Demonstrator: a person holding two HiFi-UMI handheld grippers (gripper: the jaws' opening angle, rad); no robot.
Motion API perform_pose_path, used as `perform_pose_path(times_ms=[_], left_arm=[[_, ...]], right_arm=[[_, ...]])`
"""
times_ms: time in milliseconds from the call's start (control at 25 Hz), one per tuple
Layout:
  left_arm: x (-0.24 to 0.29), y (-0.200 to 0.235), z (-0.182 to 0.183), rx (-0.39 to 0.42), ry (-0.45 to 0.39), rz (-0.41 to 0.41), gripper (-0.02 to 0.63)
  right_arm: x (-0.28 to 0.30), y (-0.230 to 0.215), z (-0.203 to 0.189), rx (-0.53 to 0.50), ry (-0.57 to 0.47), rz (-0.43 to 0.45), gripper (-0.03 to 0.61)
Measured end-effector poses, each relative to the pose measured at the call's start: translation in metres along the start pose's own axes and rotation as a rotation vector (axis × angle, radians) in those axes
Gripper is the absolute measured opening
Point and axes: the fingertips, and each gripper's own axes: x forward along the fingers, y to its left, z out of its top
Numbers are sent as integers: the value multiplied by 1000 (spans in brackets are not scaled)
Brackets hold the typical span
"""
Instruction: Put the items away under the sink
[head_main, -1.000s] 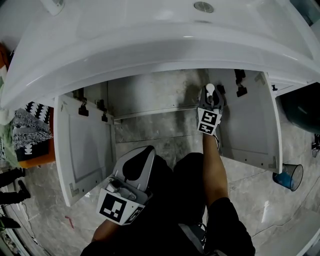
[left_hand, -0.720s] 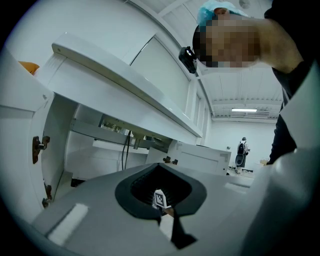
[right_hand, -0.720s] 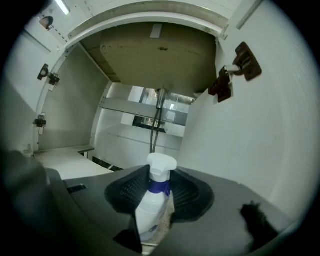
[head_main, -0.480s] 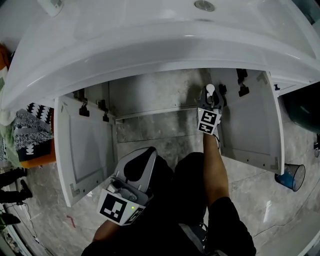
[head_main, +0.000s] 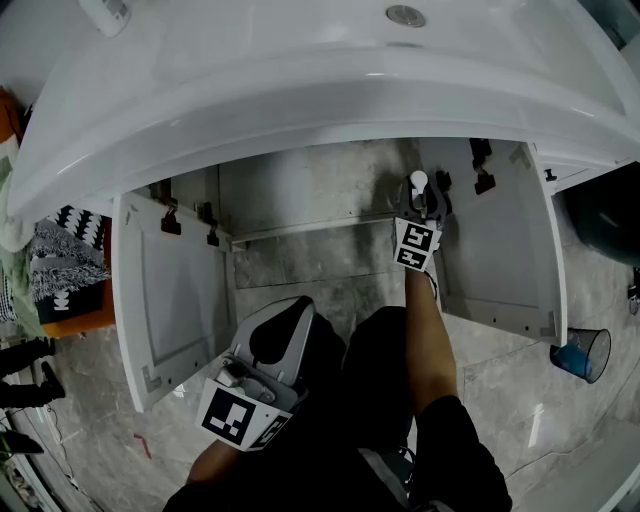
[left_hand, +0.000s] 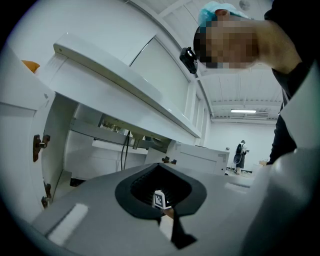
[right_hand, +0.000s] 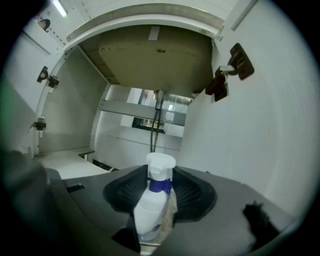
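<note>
The right gripper (head_main: 421, 203), jaws clamped on the bottle (right_hand: 150, 210), holds it upright inside the cabinet (head_main: 300, 190) under the sink (head_main: 300, 90), probably to set it down, while the left gripper (head_main: 275, 335), jaws together and empty, hangs outside.

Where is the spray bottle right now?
The spray bottle is pinched upright in the right claw. It is on the right side of the opening under the sink, close beside the open right door.
</note>
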Motion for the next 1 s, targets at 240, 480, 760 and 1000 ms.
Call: perform_pose_path(times_ms=[240, 480, 760, 1000], left_arm=[[0, 1, -1, -11, -10, 0, 5], [4, 0, 1, -19, -13, -20, 5], [12, 4, 9, -13, -45, -50, 5], [24, 15, 18, -38, -58, -38, 5]], right_arm=[[-3, 2, 3, 15, -2, 24, 194], [-8, -3, 2, 18, 8, 15, 212], [-27, 7, 3, 19, 20, 28, 222], [-45, 11, -3, 65, 92, 37, 221]])
